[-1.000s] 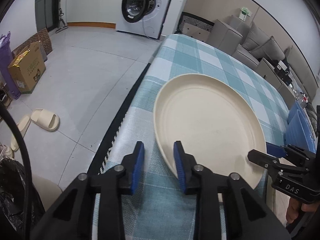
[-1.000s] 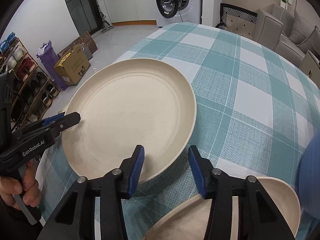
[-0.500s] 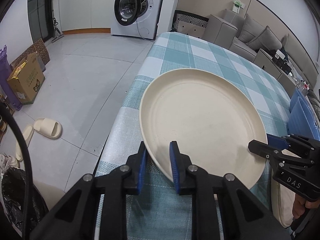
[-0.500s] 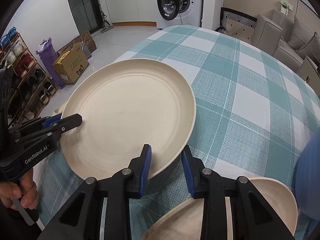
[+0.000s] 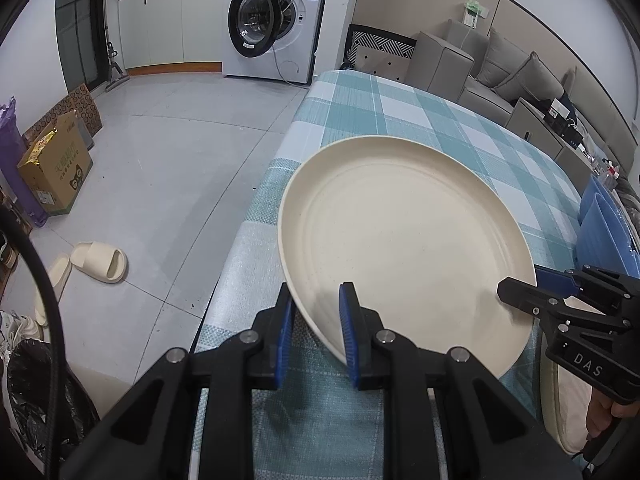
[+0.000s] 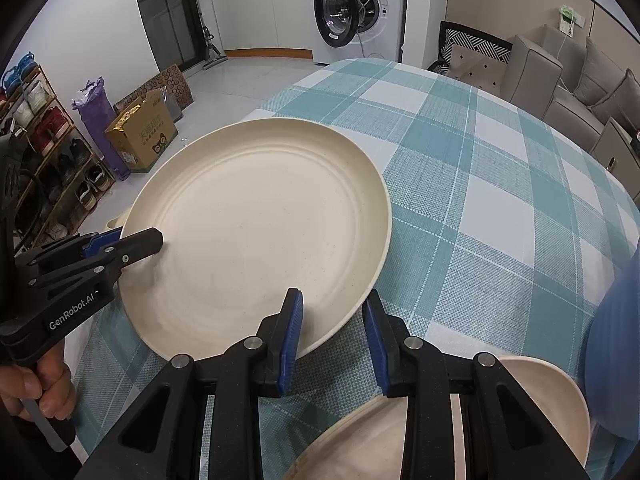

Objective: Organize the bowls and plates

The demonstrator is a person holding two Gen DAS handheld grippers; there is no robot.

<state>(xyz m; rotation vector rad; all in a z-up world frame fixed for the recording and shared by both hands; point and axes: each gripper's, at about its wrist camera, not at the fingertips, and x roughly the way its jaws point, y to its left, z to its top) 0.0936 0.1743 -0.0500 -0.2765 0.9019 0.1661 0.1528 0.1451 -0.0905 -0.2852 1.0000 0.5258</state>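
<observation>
A large cream plate [image 5: 404, 240] sits tilted over the near corner of the checked table [image 5: 400, 112]; it also shows in the right wrist view [image 6: 256, 232]. My left gripper [image 5: 316, 332] is shut on the plate's near-left rim. My right gripper [image 6: 332, 336] has closed on the plate's near rim, one finger on each side of it. Each gripper shows in the other's view: the right [image 5: 520, 292], the left [image 6: 132, 244]. A cream bowl [image 6: 440, 420] lies under my right gripper. Blue dishes [image 5: 604, 228] stand at the right.
The table edge [image 5: 248, 240] drops to a tiled floor with slippers [image 5: 100, 260], a cardboard box [image 5: 56, 168] and a washing machine [image 5: 276, 20]. A shoe rack [image 6: 48, 152] stands left. A grey sofa [image 6: 580, 80] lies beyond the table's far side.
Both grippers closed from open onto the plate's rim. The plate has lifted and tilted off the cloth, and both views have risen slightly.
</observation>
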